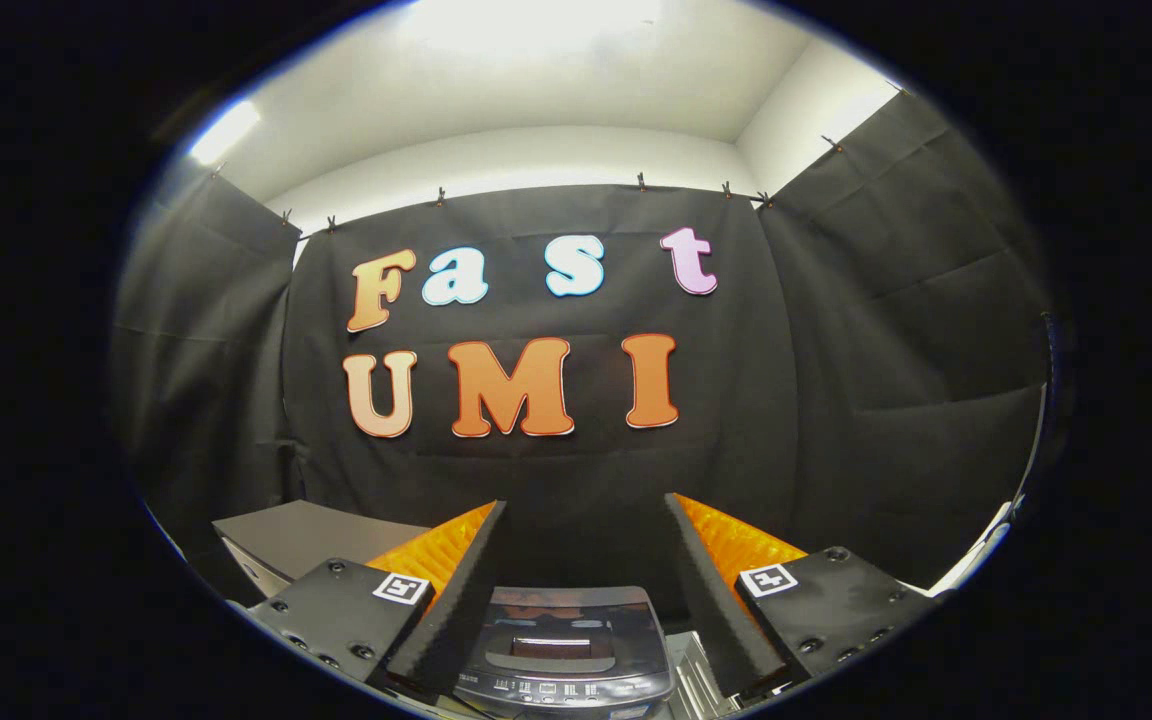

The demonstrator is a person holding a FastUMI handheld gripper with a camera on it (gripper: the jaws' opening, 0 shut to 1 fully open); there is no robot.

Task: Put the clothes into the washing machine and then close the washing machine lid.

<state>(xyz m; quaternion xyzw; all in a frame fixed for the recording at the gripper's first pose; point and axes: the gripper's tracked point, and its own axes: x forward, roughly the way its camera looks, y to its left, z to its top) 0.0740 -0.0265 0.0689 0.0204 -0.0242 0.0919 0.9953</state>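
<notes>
A small grey top-loading washing machine [564,640] stands low between my two fingers and just ahead of them, its glossy lid [566,610] lying flat and its control panel [561,688] facing me. My gripper [586,510] is held above and in front of it, open, with nothing between the fingers. I see no clothes here.
A grey box-like surface [311,535] sits to the left, behind the left finger. Black cloth walls close off the back and both sides. A pale edge [986,545] shows at the lower right. Some ribbed grey object [698,680] lies right of the machine.
</notes>
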